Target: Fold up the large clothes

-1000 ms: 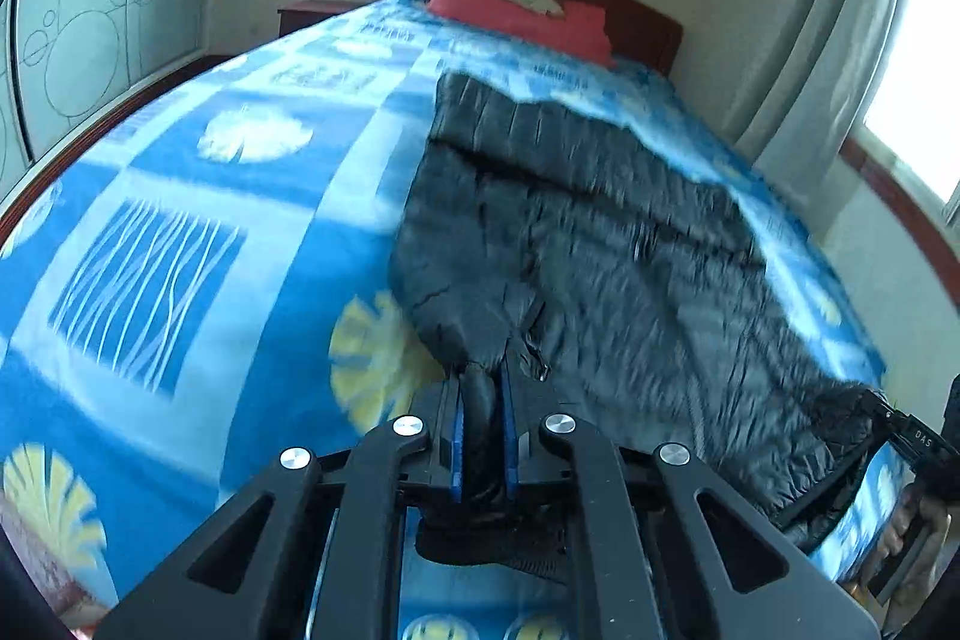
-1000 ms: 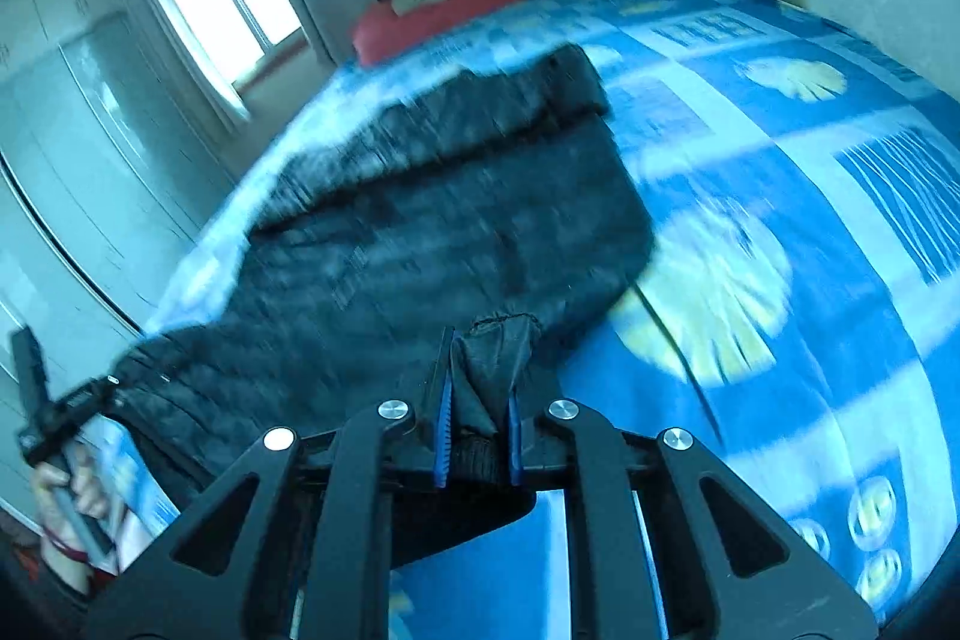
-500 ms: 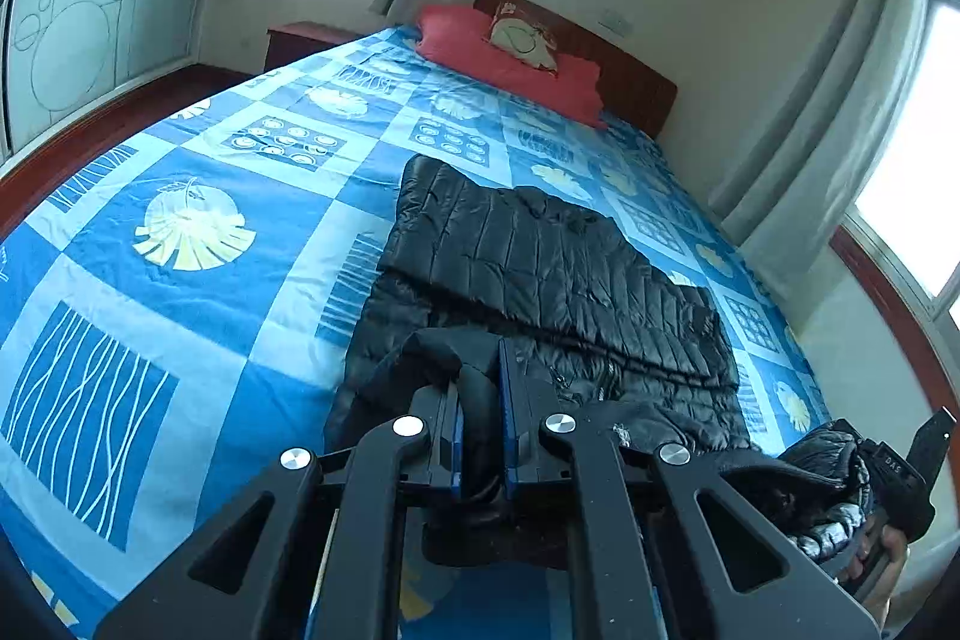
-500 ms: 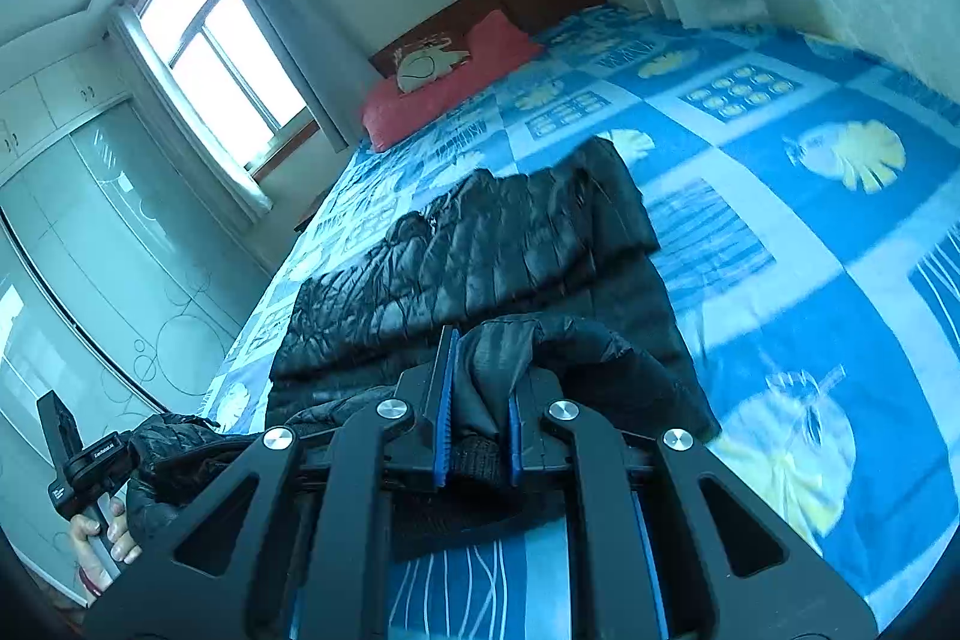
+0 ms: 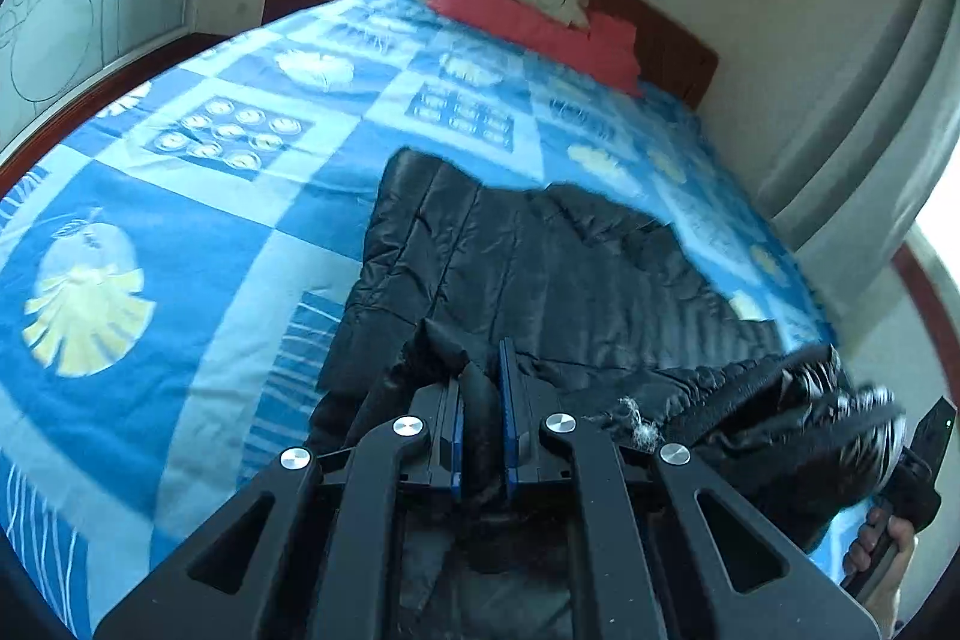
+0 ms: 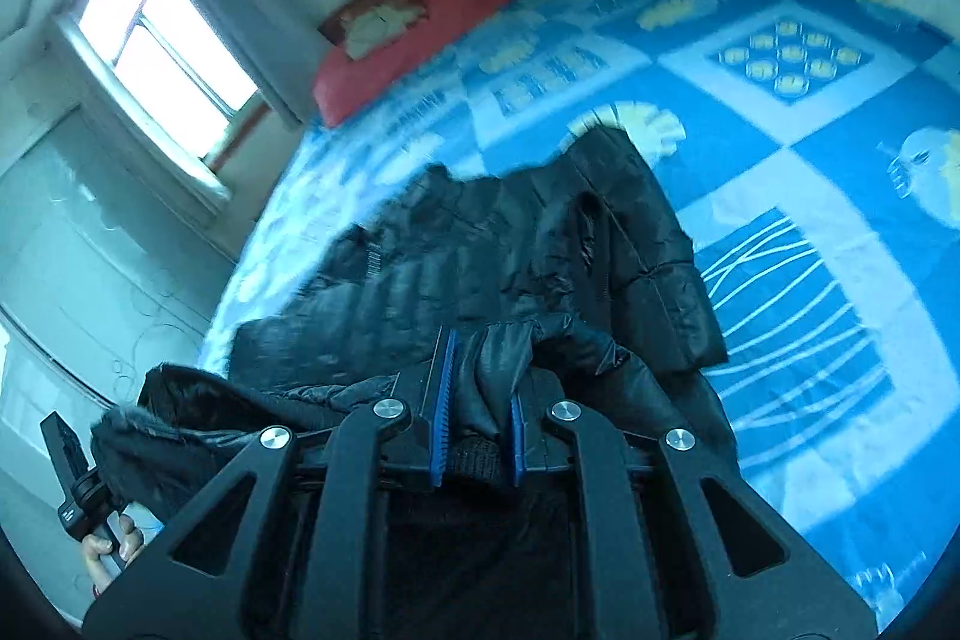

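Bed (image 5: 180,244) with its blue patterned cover carries my black puffer jacket (image 5: 540,268), lying across the middle. Left tool (image 5: 480,418) and right tool (image 6: 477,400) each pinch one near corner of the jacket's edge, jaws narrow on fabric. I judge the fold-over is under way; next I must lay this edge squarely on the far half.
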`<state>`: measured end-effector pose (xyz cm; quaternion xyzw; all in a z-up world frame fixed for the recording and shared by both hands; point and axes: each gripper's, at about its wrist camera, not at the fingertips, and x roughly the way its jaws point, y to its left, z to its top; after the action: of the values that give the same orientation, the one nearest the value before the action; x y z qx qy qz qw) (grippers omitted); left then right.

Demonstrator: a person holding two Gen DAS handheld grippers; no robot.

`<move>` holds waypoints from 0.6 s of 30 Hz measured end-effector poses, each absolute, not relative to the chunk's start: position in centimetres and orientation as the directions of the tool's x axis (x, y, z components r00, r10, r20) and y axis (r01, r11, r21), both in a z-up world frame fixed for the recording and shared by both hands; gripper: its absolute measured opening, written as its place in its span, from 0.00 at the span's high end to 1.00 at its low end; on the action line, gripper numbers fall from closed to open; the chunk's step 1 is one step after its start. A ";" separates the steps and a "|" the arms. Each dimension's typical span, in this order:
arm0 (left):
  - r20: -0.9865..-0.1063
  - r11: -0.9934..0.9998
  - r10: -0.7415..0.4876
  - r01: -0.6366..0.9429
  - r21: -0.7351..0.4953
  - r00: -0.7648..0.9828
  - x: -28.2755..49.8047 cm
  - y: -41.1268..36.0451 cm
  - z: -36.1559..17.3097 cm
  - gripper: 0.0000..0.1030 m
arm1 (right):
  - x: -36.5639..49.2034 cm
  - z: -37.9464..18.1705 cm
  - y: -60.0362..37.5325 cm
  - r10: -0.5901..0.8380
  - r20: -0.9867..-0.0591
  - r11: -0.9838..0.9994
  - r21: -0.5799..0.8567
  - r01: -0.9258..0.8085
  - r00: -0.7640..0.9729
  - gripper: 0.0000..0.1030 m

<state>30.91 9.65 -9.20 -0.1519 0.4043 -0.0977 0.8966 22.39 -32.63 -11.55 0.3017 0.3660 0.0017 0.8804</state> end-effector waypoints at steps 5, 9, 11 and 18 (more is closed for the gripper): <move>-0.745 0.944 -0.296 0.066 -0.322 0.598 34.1 9.2 -12.6 0.87 | 25.3 -15.0 -32.7 0.222 -0.692 0.821 0.513 0.252 0.686 0.83; -0.724 0.914 -0.379 0.109 -0.392 0.576 35.0 10.3 -12.6 0.83 | 25.6 -15.4 -33.8 0.277 -0.651 0.773 0.588 0.239 0.707 0.76; -0.715 0.893 -0.423 0.121 -0.434 0.557 35.2 11.0 -12.2 0.78 | 25.3 -15.1 -34.5 0.300 -0.627 0.752 0.619 0.226 0.719 0.69; -0.595 0.761 -0.577 0.105 -0.640 0.559 34.7 14.6 -10.3 0.55 | 23.6 -12.5 -36.7 0.242 -0.593 0.778 0.592 0.213 0.768 0.32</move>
<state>34.66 14.65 -10.32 -0.2790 0.4231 -0.2036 0.8377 23.60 -36.71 -12.55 0.3334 0.3405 0.0082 0.8791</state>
